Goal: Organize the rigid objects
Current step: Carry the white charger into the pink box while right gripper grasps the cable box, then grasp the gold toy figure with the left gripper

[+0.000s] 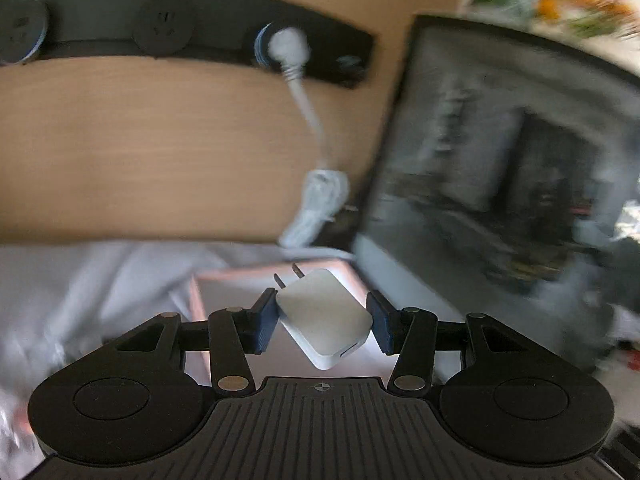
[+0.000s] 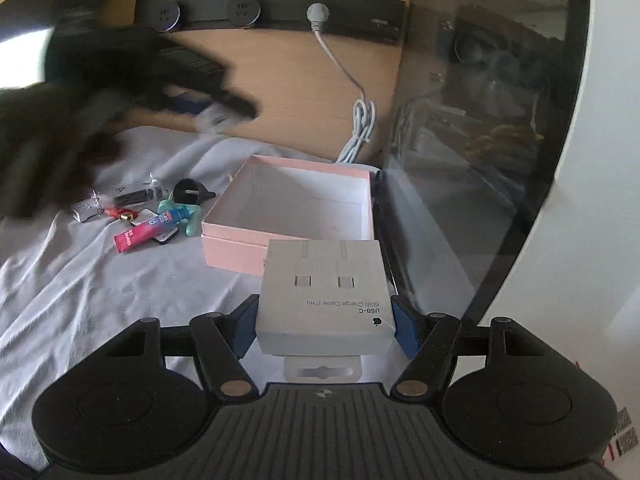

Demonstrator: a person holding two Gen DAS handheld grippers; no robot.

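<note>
A white wall charger (image 1: pixel 323 317) is sitting clamped between the blue pads of the left hand-held gripper (image 1: pixel 324 322), tilted with its two prongs pointing up and away, raised above the open pink box (image 1: pixel 240 276). In the right wrist view that same gripper and charger (image 2: pixel 218 120) are showing as a dark blur high over the white cloth (image 2: pixel 80 280).

The right hand-held gripper (image 2: pixel 325 326) is gripping a flat white USB-C charge cable box (image 2: pixel 324 300) by its two sides, holding it just in front of the pink box's (image 2: pixel 256 256) near wall.

Left of the pink box, small items are lying close together on the cloth: a pink tube (image 2: pixel 150 229), a mint-green piece (image 2: pixel 191 220), a black plug (image 2: pixel 190 194) and clear packets (image 2: pixel 120 200).

Behind, a white cable (image 2: pixel 360 120) is hanging from a black socket strip (image 2: pixel 272 12) on the wooden panel, beside a dark glass surface (image 2: pixel 480 140).
</note>
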